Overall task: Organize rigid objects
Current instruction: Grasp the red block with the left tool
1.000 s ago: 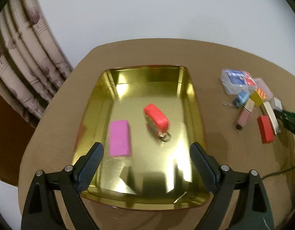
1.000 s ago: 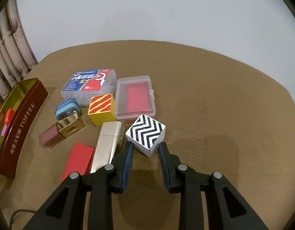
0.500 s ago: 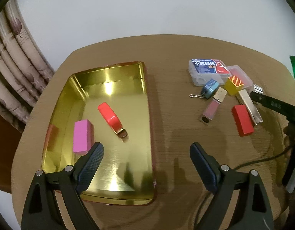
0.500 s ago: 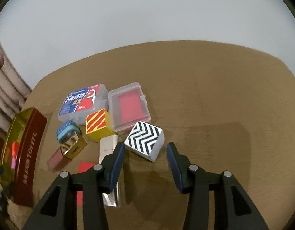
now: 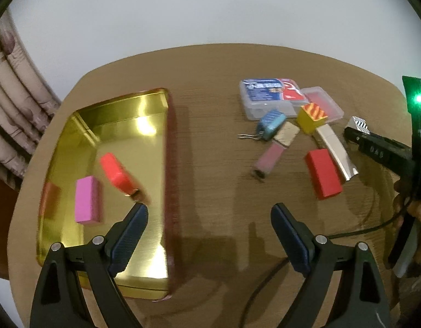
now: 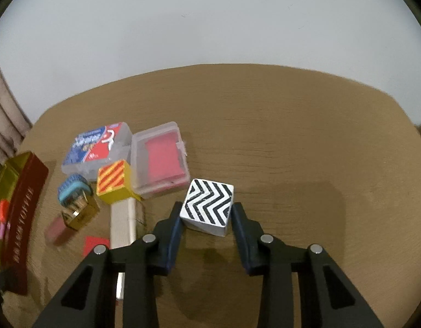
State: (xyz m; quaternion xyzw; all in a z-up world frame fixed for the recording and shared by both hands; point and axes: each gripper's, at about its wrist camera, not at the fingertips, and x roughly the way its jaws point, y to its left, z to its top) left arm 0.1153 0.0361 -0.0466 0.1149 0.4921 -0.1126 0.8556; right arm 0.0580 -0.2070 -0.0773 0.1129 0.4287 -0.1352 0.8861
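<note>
Zigzag cube (image 6: 209, 206), black and white, is framed between the fingers of the right gripper (image 6: 206, 214), whose jaws are closing; the left pad appears to meet the cube's side, while contact at the right pad cannot be told. The cube is seen resting on the desk (image 6: 292, 142), roughly midway between its left and right edges. Just beyond it, toward the far edge, a clear box with a red insert (image 6: 161, 161) is laid flat, and a clear box with a blue and red label (image 6: 96, 147) is set against its left side. A yellow cube with red stripes (image 6: 114, 184) is placed in front of these two boxes. A silver bar (image 6: 124, 218), a gold-capped pink tube (image 6: 73, 218), a blue keychain case (image 6: 72, 190) and a red block (image 6: 95, 244) are clustered nearer the left edge.

The left gripper (image 5: 209, 222) is held wide apart with nothing between its fingers, above bare desk beside the right wall of a gold tray (image 5: 120, 120). The tray is set near the desk's left edge. Inside it a pink block (image 5: 87, 199) and a red oval case (image 5: 117, 173) are lying close together. The same cluster of small objects is seen well apart from the tray, toward the right edge.
</note>
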